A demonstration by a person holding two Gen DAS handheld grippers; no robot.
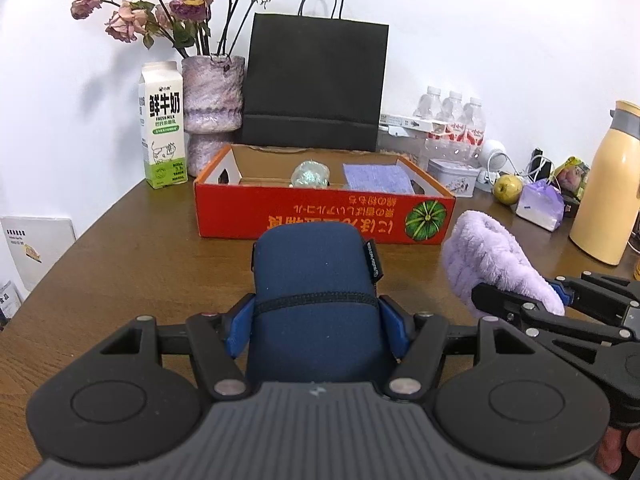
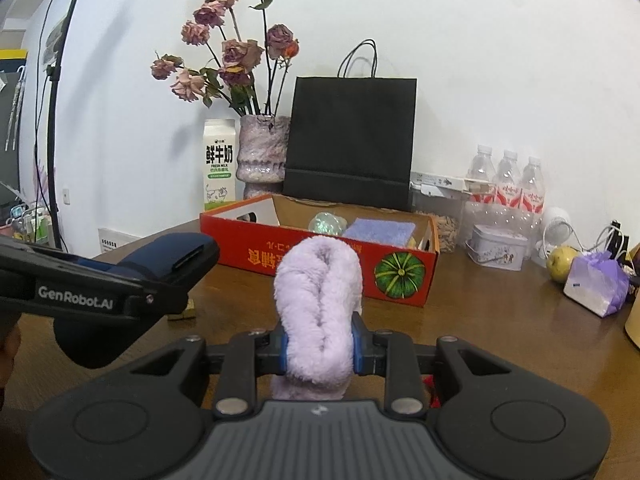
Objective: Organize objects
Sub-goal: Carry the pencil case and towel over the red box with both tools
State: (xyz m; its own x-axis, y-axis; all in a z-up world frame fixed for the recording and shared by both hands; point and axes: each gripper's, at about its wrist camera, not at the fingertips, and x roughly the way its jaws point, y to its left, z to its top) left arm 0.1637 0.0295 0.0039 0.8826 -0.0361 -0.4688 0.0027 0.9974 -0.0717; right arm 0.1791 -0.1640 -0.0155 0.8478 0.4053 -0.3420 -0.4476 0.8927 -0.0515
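Observation:
My left gripper is shut on a navy blue pouch and holds it just in front of the red cardboard box. My right gripper is shut on a fluffy lilac cloth, also in front of the box. The lilac cloth shows at the right of the left wrist view; the navy pouch shows at the left of the right wrist view. Inside the box lie a shiny clear wad and a flat lilac sponge cloth.
Behind the box stand a milk carton, a vase of dried roses, a black paper bag and water bottles. At the right are a tin, a pear, a lilac packet and a yellow flask.

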